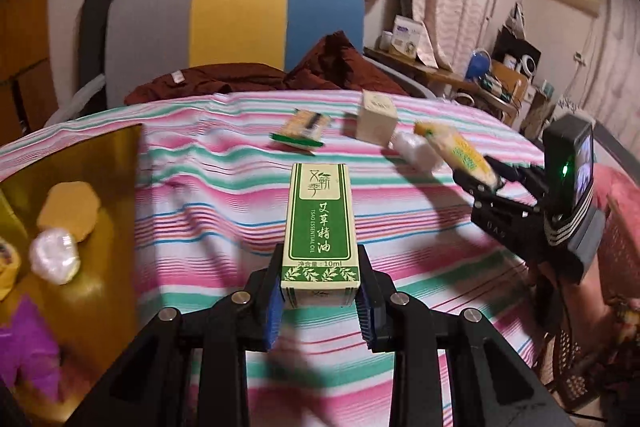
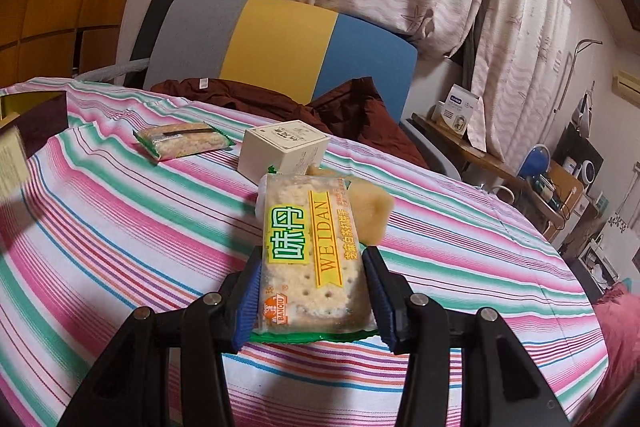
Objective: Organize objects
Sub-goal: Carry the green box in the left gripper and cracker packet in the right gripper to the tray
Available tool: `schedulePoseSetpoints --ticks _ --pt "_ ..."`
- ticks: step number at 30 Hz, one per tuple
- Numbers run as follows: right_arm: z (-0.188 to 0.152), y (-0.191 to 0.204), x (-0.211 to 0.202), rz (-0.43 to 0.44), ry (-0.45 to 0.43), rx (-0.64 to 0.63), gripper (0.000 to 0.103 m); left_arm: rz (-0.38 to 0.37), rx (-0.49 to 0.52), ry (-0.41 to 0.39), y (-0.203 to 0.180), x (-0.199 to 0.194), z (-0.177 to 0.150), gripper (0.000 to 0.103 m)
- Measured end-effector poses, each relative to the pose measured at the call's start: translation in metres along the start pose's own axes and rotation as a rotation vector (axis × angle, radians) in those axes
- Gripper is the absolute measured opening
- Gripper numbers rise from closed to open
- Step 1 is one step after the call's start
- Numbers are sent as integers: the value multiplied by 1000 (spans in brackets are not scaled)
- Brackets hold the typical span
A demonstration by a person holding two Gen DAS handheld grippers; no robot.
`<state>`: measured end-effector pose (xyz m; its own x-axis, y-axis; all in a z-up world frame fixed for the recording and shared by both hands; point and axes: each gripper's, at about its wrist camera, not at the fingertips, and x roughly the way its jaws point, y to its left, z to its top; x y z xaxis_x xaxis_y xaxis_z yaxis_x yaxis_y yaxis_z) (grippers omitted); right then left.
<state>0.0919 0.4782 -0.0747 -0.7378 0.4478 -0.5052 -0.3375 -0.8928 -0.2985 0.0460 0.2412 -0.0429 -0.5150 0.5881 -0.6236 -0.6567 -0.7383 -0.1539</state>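
My left gripper [image 1: 320, 291] is shut on a green and cream essential oil box [image 1: 318, 227], held above the striped tablecloth [image 1: 200, 195]. My right gripper [image 2: 312, 291] is shut on a cracker packet [image 2: 310, 255]; it also shows in the left wrist view [image 1: 460, 151], held by the right gripper [image 1: 486, 183] above the table's right side. A second cracker packet [image 1: 302, 129] [image 2: 182, 141] and a cream box [image 1: 376, 121] [image 2: 284, 147] lie on the far part of the table. A yellowish round thing [image 2: 374, 215] sits just behind the held packet.
A gold tray [image 1: 108, 195] at the left holds a tan hexagonal piece [image 1: 68, 213], a white wrapped ball [image 1: 54, 255] and a purple wrapper [image 1: 24, 343]. A white wrapped thing [image 1: 414, 151] lies by the cream box. A chair [image 1: 240, 23] with dark red cloth [image 1: 248, 79] stands behind the table.
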Motion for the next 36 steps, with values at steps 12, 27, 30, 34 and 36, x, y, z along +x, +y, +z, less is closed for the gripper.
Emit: schedulePoseSetpoints --ticks 12,27,30,34,36 --pt "-2 14 -4 22 39 -18 48 100 -175 -14 73 -45 -3 31" --pt "19 56 -47 283 42 237 48 198 -223 104 123 -44 -32 31" --pt "34 78 -61 358 14 205 48 220 -197 109 122 -44 -36 31" --pt "57 107 -82 474 -22 170 48 229 -178 130 123 -44 -42 31" --pt "67 121 -90 531 -24 172 48 211 -193 125 126 -47 -44 36"
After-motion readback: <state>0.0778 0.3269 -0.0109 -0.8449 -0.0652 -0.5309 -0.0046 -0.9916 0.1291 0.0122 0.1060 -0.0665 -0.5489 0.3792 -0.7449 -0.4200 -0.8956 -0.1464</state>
